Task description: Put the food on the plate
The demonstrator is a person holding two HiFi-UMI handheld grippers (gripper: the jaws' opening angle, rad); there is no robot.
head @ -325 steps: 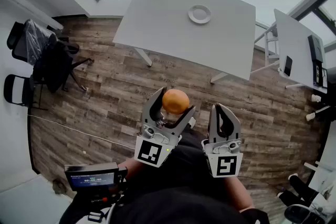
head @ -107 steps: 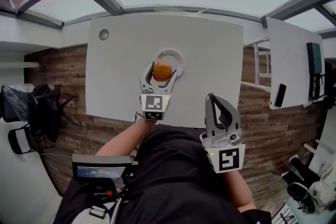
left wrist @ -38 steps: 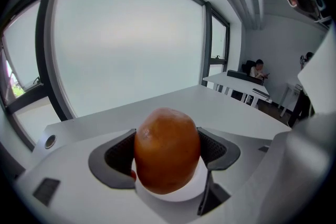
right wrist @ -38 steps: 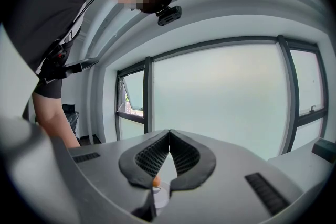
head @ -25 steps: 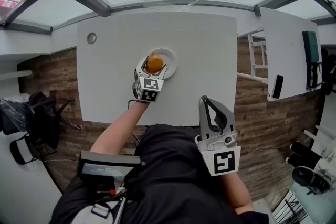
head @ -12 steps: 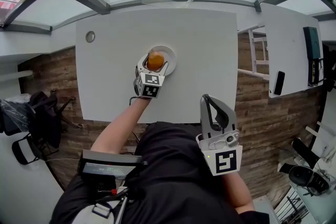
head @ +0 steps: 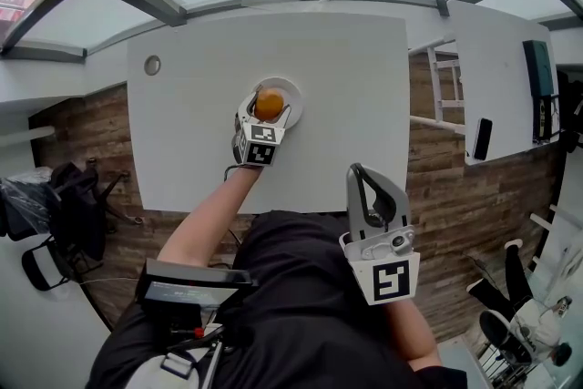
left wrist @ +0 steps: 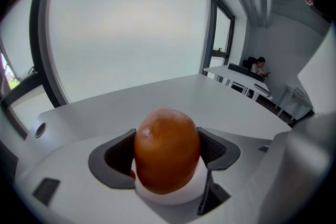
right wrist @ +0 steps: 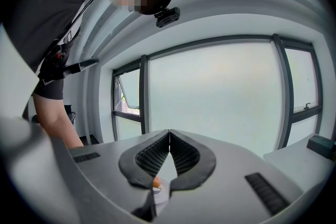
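A round orange food item sits between the pads of my left gripper, which is shut on it. It is held right over the small white plate on the white table. In the left gripper view the orange food fills the gap between both dark pads, and a strip of the white plate shows just beneath it. I cannot tell whether the food touches the plate. My right gripper hangs near my body, off the table's front edge, shut with nothing in it.
A round cable hole lies at the table's far left. A second white table at the right carries a phone and a dark device. Wooden floor lies between them. A person sits at a distant desk.
Over the longer span my left gripper carried the orange food from above the floor to the plate. In the last second it has barely shifted; the right gripper stays put.
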